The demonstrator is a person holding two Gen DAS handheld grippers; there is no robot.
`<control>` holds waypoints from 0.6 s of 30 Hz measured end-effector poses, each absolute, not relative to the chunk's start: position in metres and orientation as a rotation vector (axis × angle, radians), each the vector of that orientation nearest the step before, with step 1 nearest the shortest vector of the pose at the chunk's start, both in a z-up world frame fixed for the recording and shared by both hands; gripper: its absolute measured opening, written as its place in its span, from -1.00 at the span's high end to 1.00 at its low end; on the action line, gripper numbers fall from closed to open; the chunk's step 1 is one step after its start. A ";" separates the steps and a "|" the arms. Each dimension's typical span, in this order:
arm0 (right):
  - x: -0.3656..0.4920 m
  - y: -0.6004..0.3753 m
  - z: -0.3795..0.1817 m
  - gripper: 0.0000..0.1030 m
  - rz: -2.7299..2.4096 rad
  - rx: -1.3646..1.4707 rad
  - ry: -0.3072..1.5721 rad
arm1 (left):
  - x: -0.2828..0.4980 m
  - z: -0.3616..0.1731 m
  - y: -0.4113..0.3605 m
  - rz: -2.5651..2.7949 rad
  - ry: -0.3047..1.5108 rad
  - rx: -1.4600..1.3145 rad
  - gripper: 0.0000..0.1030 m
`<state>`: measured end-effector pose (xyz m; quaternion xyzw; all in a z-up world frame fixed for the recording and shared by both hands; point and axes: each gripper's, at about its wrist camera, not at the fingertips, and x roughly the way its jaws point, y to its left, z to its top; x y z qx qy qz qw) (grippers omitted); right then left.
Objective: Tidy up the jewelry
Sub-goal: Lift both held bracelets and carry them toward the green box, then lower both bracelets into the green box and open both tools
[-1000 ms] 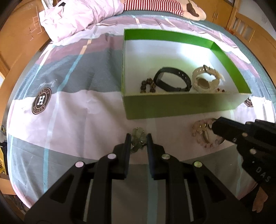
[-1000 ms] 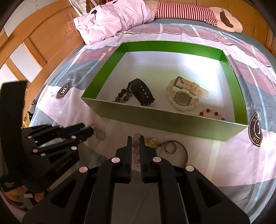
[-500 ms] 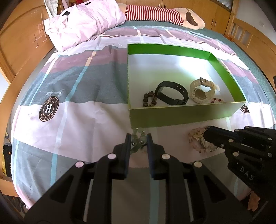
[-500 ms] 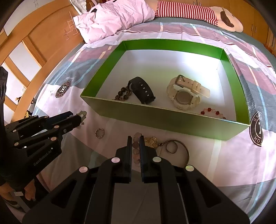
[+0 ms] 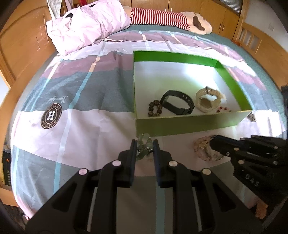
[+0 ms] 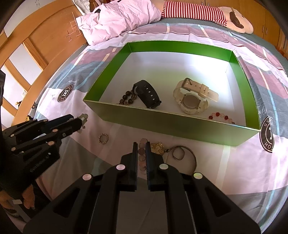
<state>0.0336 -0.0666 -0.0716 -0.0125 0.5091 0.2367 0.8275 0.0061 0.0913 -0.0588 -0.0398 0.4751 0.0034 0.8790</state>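
Note:
A green box (image 5: 189, 124) (image 6: 172, 124) lies on the bed. It holds a dark bead bracelet (image 5: 154, 108), a black band (image 5: 177, 104), a cream watch (image 5: 207, 100) and a red bead bracelet (image 6: 220, 117). My left gripper (image 5: 144, 144) is shut on a pale green bead bracelet (image 5: 144, 145) and holds it above the sheet, just before the box's front wall. My right gripper (image 6: 141, 145) is shut on a pink bead bracelet (image 6: 141, 153) on the sheet. A gold piece (image 6: 157, 146), a large ring with a small ring (image 6: 180, 153) and a small toothed ring (image 6: 103, 138) lie by it.
The bed has a pink, grey and white sheet (image 5: 86, 126). A crumpled pink quilt (image 5: 84, 25) and a striped plush toy (image 5: 162, 17) lie at the far end. Wooden bed rails (image 6: 45, 59) stand at the left.
My left gripper has lifted the green bracelet off the sheet and carried it up and toward the box. A small toothed ring has come into sight where it was. My right gripper has stayed put.

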 end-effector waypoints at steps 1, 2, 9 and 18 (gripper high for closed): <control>0.034 -0.068 -0.070 0.85 0.503 -0.022 1.076 | 0.006 -0.056 0.098 -0.005 0.991 -0.116 0.65; 0.033 -0.069 -0.068 0.85 0.504 -0.017 1.069 | 0.007 -0.053 0.105 -0.012 0.991 -0.148 0.65; 0.031 -0.080 -0.047 0.85 0.512 0.023 1.017 | 0.009 -0.042 0.143 0.002 0.985 -0.291 0.65; 0.030 -0.095 -0.019 0.85 0.519 0.075 0.949 | 0.015 -0.041 0.129 -0.017 0.999 -0.281 0.65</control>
